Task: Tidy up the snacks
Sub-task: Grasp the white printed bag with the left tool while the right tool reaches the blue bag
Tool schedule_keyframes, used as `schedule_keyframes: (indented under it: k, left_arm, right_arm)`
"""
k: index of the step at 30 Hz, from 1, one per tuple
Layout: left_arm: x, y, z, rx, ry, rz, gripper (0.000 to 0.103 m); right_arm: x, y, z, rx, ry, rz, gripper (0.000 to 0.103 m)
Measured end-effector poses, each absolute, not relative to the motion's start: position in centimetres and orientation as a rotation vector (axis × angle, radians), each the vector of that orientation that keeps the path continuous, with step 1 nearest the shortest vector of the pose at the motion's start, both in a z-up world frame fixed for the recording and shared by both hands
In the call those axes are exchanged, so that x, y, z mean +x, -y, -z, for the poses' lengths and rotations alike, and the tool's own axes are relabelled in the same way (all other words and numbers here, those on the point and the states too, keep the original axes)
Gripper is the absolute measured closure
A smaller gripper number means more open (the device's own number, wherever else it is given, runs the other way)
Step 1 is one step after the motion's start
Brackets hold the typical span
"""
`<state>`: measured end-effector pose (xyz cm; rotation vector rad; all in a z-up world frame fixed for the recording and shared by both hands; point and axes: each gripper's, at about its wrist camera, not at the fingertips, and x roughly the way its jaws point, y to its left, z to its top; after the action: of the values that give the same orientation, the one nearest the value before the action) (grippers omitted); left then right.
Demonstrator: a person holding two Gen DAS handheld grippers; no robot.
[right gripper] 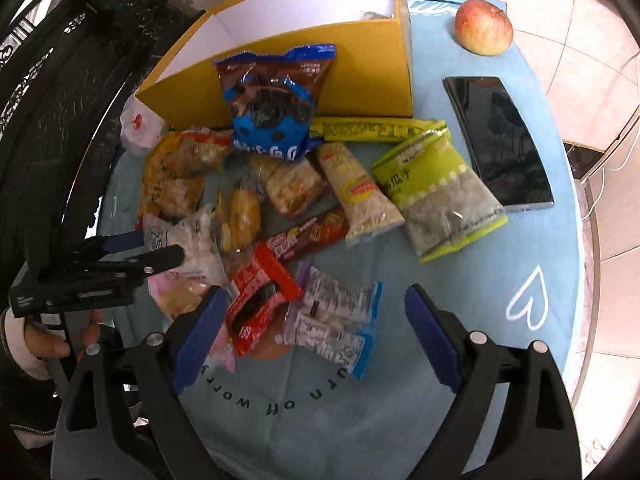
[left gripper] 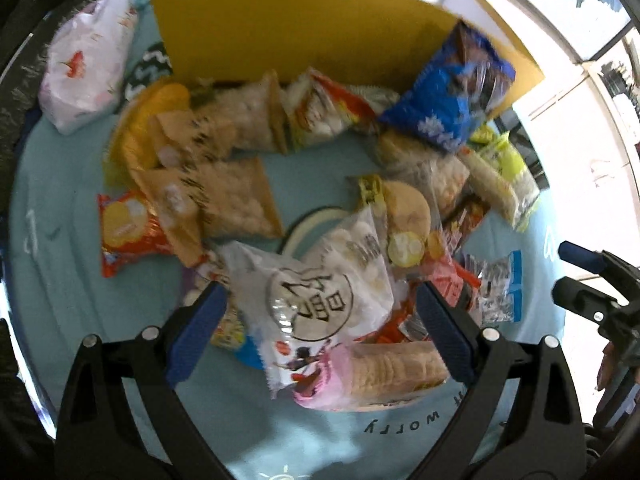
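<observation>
Snack packets lie heaped on a round table with a light blue cloth [right gripper: 460, 280], in front of an open yellow box [right gripper: 360, 72] [left gripper: 280, 32]. A blue cookie bag [right gripper: 272, 96] [left gripper: 444, 104] leans on the box's front. My left gripper [left gripper: 320, 308] is open, pointing steeply down over a clear bag of white puffs [left gripper: 316, 292], with a pink wafer pack [left gripper: 380, 372] just below it. My right gripper [right gripper: 316, 300] is open above a red packet [right gripper: 260, 292] and clear blue-edged packets [right gripper: 340, 312]. The pads of both stand apart from the packets.
An apple [right gripper: 484, 26] and a dark phone [right gripper: 500, 140] rest on the cloth right of the box. A green seed bag [right gripper: 436, 184] and a tea packet [right gripper: 360, 192] lie near the phone. A white plastic bag [left gripper: 88, 68] sits left of the box. A hand holds the left gripper [right gripper: 152, 248].
</observation>
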<state>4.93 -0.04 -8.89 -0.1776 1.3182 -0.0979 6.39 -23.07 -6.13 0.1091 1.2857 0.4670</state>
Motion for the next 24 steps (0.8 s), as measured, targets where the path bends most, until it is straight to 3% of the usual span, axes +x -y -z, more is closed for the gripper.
schedule_keyframes:
  k: [4,7,10,18,24]
  left_arm:
    - [4.8,1.3,10.7,-0.149,-1.349,0.11,0.008]
    - [4.5,2.5,10.8,-0.04,-1.315,0.102,0.037]
    - [4.3,2.4,9.9,-0.029,-1.279,0.098,0.052]
    - [3.3,-0.5,5.7,-0.095,-1.176,0.053,0.053]
    - [3.3,-1.1,5.3,-0.118,-1.181,0.051,0.053]
  right_arm:
    - [5.8,23.2,6.3,0.108,-1.297,-0.456,0.012]
    - [5.5,23.1,6.6,0.104,-1.312,-0.456,0.012]
    - [5.3,22.5,6.8,0.092,-1.32,-0.469,0.012]
    - [4.1,17.4,6.4,-0.069,-1.294,-0.636,0.012]
    - [7.8,17.2,5.0,0.019,-1.178,-0.508,0.012]
